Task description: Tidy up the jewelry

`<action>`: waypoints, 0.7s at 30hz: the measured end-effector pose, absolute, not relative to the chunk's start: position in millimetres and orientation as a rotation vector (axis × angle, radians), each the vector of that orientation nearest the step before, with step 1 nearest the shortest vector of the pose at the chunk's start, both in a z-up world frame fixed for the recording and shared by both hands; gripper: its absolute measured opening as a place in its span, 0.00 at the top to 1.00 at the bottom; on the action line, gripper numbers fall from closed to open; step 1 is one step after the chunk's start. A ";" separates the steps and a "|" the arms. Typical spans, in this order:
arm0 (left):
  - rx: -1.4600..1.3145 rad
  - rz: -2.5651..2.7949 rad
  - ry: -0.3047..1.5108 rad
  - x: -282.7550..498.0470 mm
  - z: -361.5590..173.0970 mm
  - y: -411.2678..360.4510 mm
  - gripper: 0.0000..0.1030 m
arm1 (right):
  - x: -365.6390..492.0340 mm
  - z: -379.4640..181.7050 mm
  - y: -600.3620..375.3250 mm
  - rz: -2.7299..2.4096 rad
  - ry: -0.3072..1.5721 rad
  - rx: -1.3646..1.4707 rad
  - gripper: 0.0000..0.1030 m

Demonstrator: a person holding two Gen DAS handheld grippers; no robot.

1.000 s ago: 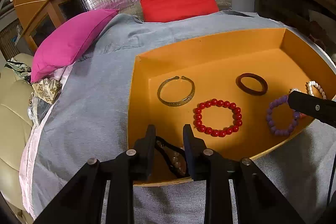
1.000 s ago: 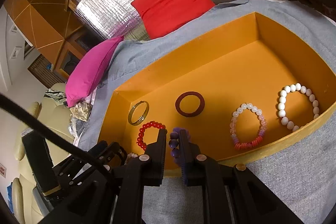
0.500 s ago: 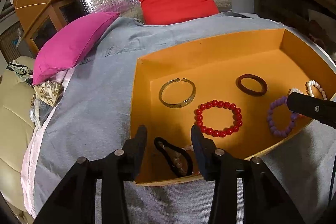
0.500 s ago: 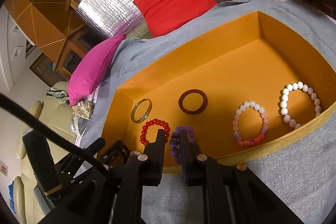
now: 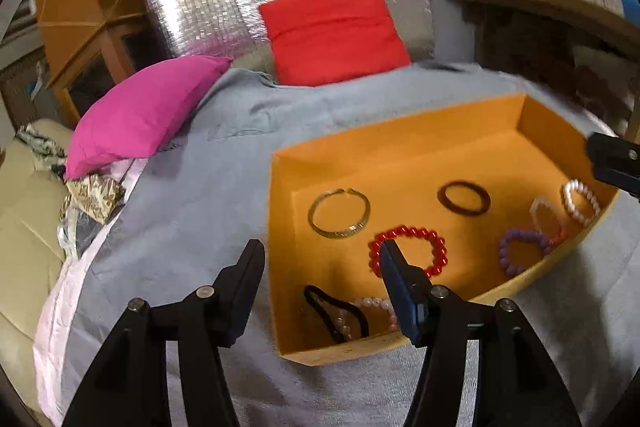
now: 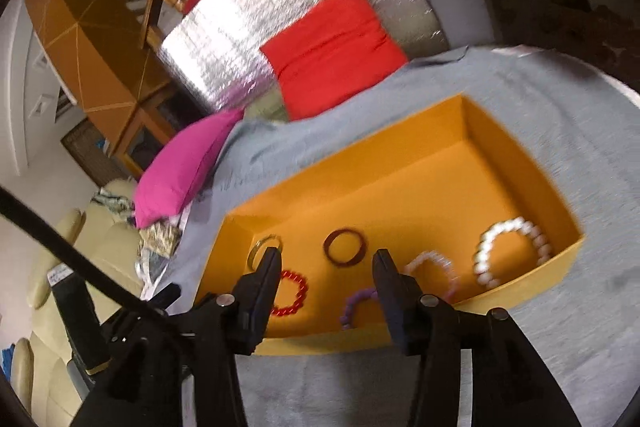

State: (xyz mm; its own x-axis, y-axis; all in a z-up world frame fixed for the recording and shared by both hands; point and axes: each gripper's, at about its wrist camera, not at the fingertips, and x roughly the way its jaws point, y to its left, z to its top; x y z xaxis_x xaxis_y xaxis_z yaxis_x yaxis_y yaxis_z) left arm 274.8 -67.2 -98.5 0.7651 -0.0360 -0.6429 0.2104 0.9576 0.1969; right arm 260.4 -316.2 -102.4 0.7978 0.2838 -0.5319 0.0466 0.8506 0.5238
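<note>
1. Orange card forms the shallow box [image 5: 400,143], set on a grey cloth [image 5: 192,211] so the jewelry is kept together.
2. Bracelets are spread apart on its floor: gold bangle [image 5: 339,213], dark ring bangle [image 5: 463,197], red bead bracelet [image 5: 408,251], purple bead bracelet [image 5: 520,251], white pearl bracelet [image 6: 508,251].
3. The left tool [image 5: 322,281] and right tool [image 6: 327,277] are both held wide and empty above the near rim.

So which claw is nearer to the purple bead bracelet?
Right. The right claw is open just above the purple bead bracelet; the left claw is open at the box's other end.
</note>
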 end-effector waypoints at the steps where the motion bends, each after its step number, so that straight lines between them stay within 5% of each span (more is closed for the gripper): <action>1: 0.243 -0.130 0.685 275.6 -96.7 -62.0 0.41 | 257.4 -100.1 -323.1 0.124 0.630 0.551 0.51; 3: 0.207 -0.115 0.684 278.4 -94.5 -50.8 0.40 | 251.5 -96.6 -342.8 0.083 0.605 0.575 0.51; 6: 0.170 -0.079 0.693 282.3 -95.3 -35.7 0.22 | 243.9 -95.8 -377.9 0.017 0.580 0.639 0.51; 21: -0.050 -0.252 0.856 294.0 -124.0 2.9 0.22 | 257.8 -153.1 -463.5 -0.050 0.661 0.959 0.47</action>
